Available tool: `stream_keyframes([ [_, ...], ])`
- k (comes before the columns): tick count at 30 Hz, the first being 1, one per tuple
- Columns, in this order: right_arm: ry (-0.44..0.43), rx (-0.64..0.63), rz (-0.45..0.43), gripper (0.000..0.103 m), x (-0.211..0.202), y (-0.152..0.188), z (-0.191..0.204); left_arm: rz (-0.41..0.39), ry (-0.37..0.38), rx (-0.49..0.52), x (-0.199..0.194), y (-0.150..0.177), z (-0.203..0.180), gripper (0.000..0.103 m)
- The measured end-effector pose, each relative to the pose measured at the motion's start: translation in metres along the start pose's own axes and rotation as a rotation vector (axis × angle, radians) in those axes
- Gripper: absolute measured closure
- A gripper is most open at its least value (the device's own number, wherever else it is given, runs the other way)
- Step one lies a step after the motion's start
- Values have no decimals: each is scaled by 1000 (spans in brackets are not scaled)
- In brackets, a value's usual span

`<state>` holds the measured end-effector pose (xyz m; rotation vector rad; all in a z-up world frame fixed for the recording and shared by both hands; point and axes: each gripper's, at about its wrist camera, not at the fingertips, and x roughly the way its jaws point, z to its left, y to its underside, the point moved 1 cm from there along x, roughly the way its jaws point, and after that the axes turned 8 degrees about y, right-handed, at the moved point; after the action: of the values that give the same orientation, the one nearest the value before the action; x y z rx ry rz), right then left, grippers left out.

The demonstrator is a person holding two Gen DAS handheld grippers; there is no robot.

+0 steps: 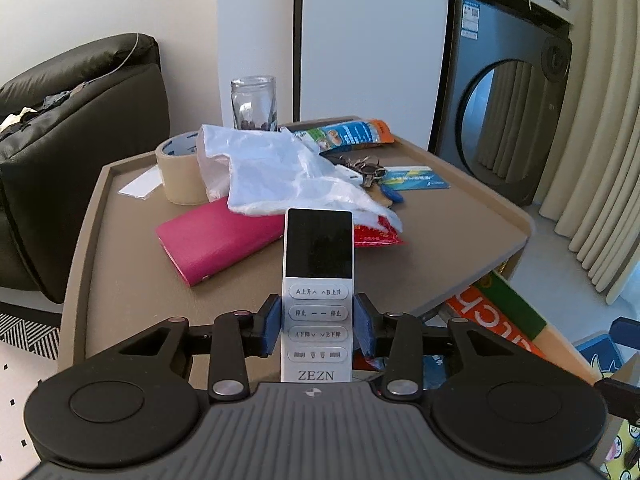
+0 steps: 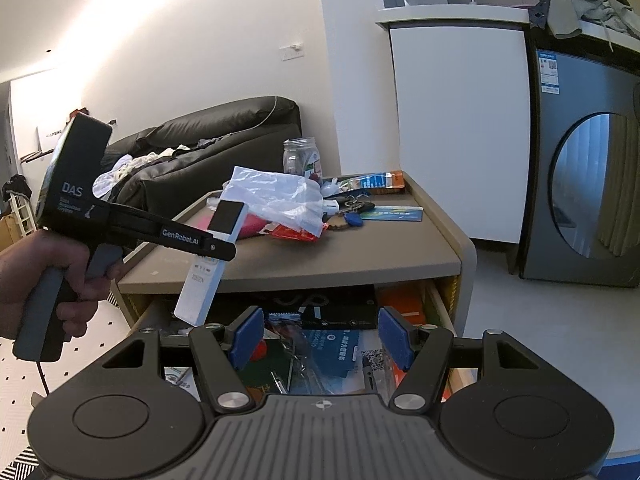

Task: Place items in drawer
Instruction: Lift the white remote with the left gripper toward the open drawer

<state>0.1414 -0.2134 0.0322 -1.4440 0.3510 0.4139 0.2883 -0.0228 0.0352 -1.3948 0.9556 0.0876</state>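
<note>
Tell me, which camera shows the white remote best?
The left wrist view: the remote fills the centre, its dark screen, buttons and ZEZN logo readable between the left gripper's pads. The right wrist view shows it small, tilted, partly hidden by that gripper, above the open drawer.

Both wrist views face the cluttered table [image 1: 120, 280] closely; right sits lower, farther back.

Open drawer [image 2: 436, 304] crowded with clutter, tabletop [image 1: 132, 264] front bare, rear cluttered
</note>
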Motion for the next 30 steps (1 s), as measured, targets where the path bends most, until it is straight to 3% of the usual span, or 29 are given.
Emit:
stream_keyframes([
  [21,19,-10,-27,36,-22,3,12,-44,19,6,-54,18,-17,61],
  [30,28,-8,-22,36,-30,11,15,4,17,13,-65,43,-21,61],
])
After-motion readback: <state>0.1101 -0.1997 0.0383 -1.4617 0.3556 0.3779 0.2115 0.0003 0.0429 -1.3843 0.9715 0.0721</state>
